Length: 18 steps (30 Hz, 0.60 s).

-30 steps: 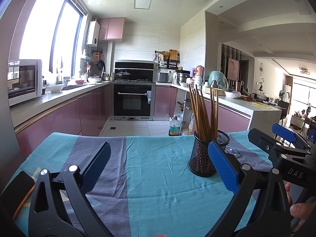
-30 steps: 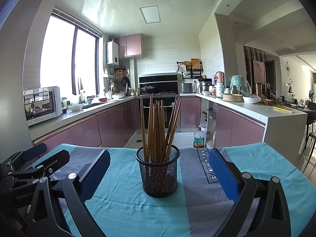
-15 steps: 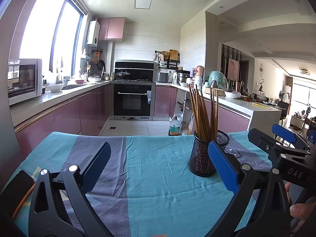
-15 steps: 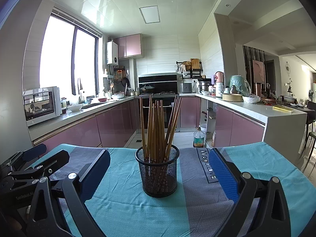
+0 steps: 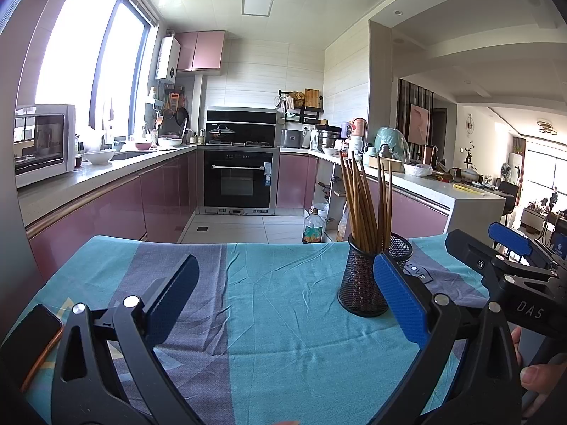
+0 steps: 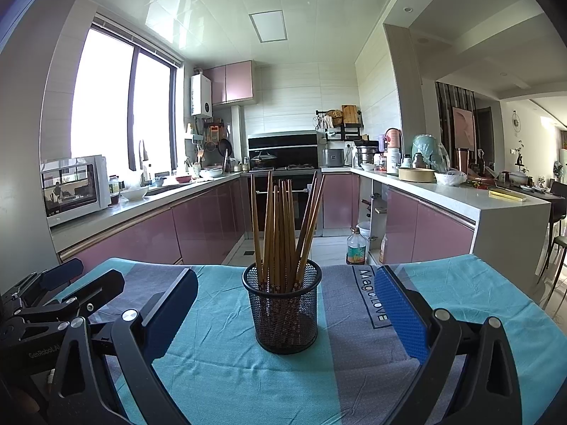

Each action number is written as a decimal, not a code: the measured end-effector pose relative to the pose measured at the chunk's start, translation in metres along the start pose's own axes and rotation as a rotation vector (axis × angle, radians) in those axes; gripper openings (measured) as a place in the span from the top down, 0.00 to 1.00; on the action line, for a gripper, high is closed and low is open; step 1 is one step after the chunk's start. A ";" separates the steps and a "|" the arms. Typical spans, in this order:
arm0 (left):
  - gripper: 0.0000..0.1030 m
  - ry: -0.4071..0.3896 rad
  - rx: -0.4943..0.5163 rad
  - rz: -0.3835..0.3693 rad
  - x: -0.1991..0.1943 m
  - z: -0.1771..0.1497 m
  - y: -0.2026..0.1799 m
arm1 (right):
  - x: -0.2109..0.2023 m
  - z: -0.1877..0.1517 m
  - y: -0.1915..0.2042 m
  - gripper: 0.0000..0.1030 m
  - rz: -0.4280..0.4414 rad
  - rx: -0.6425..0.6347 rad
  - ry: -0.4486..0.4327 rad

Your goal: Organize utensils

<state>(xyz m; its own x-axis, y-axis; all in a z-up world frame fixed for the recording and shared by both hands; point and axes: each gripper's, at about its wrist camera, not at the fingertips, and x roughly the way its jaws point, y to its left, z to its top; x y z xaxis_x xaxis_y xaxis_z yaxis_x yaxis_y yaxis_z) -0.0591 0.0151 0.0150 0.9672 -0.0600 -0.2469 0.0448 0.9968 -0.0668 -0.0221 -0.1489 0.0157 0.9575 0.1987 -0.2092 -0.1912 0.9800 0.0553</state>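
Right wrist view: holder [image 6: 286, 313] — black mesh cup — stood at 12 o'clock from the right gripper [image 6: 286, 310], centred between its two blue pads, which were spread wide and touched nothing. Holder rested upright on the teal-and-grey cloth [image 6: 226, 372].

Contents: one bundle of brown chopsticks [image 6: 283, 233], tips down, long axes near vertical, fanning slightly toward 11 and 1 o'clock above the rim. No loose utensils showed on the cloth.

Left wrist view: same holder [image 5: 368, 279] lay at 1 o'clock from the left gripper [image 5: 283, 301], just behind its right pad and outside the gap. That gripper was likewise wide and empty. Phone [image 5: 30, 341] at 8 o'clock, on the cloth's near-left edge. A hand [image 5: 535, 375] showed at 4 o'clock, on the other gripper's handle.

Judgement: the right gripper was the better placed — holder dead ahead, in line with its opening; the left would need to swing toward 1 o'clock. Task appeared largely done, if the chopsticks were all of it.
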 end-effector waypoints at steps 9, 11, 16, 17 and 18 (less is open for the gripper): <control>0.06 0.001 0.000 0.000 0.000 0.000 0.000 | 0.001 0.000 0.000 0.06 0.000 0.002 0.002; 0.06 0.001 0.000 0.000 0.000 0.000 -0.001 | 0.001 0.000 0.001 0.06 -0.001 0.002 0.000; 0.06 0.001 0.000 0.000 0.000 0.000 -0.001 | 0.001 0.000 0.001 0.06 0.000 0.003 0.003; 0.06 0.001 -0.001 -0.001 0.000 0.000 -0.001 | 0.001 0.000 0.002 0.06 0.000 0.002 0.003; 0.06 0.000 0.000 0.000 0.000 0.000 0.000 | 0.001 0.000 0.001 0.06 -0.002 0.002 0.002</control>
<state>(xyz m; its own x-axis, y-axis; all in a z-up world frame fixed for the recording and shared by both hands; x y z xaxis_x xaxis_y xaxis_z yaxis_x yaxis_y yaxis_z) -0.0587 0.0146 0.0150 0.9672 -0.0596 -0.2469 0.0445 0.9968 -0.0663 -0.0214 -0.1474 0.0153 0.9574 0.1971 -0.2111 -0.1893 0.9803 0.0567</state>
